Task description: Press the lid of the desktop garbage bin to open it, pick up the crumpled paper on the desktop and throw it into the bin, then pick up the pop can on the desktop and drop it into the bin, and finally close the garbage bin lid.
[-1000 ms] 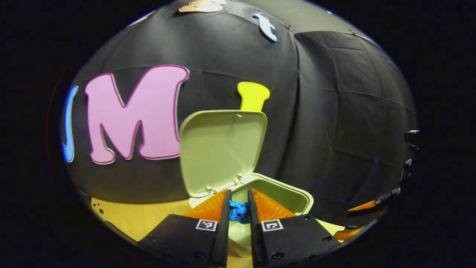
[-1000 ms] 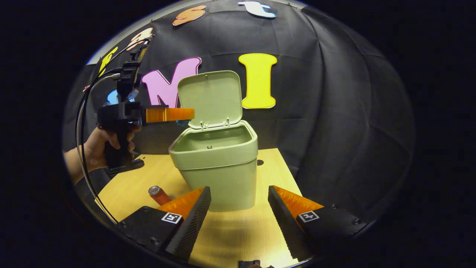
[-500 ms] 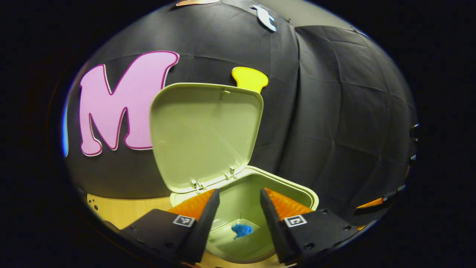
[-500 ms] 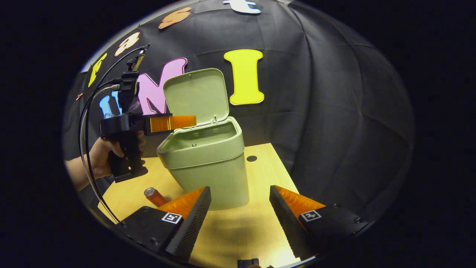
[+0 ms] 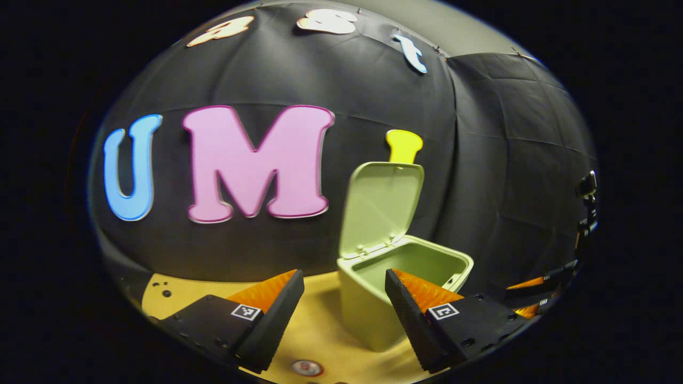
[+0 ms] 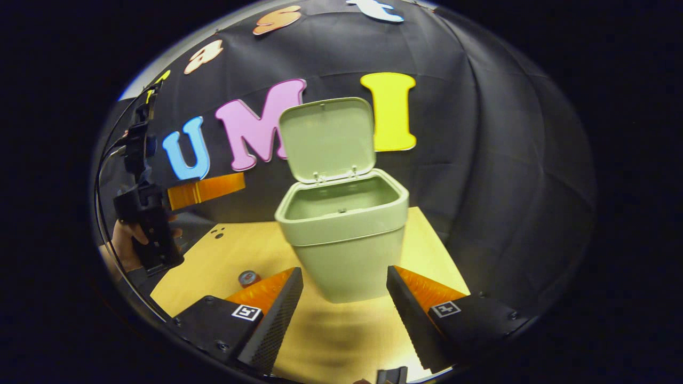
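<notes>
Garbage bin (image 6: 347, 234): pale green smooth plastic, squarish w/ rounded corners, tapering toward base, stands on light wood-grain desktop (image 6: 235, 250). Lid (image 6: 326, 138) hinged at back rim, stands upright, inside face plain.

Pop can (image 6: 248, 278): round metal top w/ reddish rim, on desktop just beside left finger of right gripper (image 6: 344, 312), left of bin.

Right gripper: jaws spread wide, nothing between; bin base sits beyond the gap, centred.

Left gripper (image 5: 344, 314): jaws spread, empty; bin ahead, toward its right finger; can top (image 5: 306, 367) low between the fingers. In right gripper view it's held by a hand (image 6: 127, 242), well left of bin.
</notes>
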A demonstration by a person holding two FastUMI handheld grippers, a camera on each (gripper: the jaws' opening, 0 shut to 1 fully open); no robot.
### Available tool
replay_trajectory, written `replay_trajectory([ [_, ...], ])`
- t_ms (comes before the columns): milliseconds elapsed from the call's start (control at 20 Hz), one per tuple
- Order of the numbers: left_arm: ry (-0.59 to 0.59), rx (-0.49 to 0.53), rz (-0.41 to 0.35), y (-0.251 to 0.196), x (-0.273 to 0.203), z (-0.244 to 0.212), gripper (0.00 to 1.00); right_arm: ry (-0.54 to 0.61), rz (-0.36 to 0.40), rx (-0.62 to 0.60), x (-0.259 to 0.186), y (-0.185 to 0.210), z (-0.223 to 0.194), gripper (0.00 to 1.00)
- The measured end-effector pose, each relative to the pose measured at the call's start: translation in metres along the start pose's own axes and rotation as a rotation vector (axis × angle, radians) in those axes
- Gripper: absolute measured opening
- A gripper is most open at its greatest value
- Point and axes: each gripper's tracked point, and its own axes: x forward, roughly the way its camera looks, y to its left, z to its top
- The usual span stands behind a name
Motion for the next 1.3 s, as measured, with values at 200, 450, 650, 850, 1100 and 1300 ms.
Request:
replay_trajectory([
  [200, 0.042, -0.038, 0.112, 0.070, -0.069, -0.041, 0.98, 0.028, 0.065, -0.042, 0.009, 0.062, -0.012, 0.99],
  [450, 0.076, -0.068, 0.247, 0.155, -0.155, -0.094, 0.98, 0.045, 0.107, -0.124, 0.038, 0.127, -0.037, 0.99],
  [650, 0.124, -0.103, 0.318, 0.211, -0.209, -0.132, 0.99, 0.055, 0.125, -0.180, 0.059, 0.167, -0.062, 0.99],
  [850, 0.172, -0.154, 0.376, 0.242, -0.244, -0.163, 0.96, 0.088, 0.152, -0.262, 0.083, 0.195, -0.092, 0.99],
  [1100, 0.230, -0.215, 0.435, 0.253, -0.260, -0.191, 0.96, 0.183, 0.191, -0.296, 0.121, 0.210, -0.138, 0.98],
  [1300, 0.293, -0.261, 0.471, 0.248, -0.260, -0.210, 0.96, 0.220, 0.174, -0.280, 0.159, 0.203, -0.161, 0.98],
])
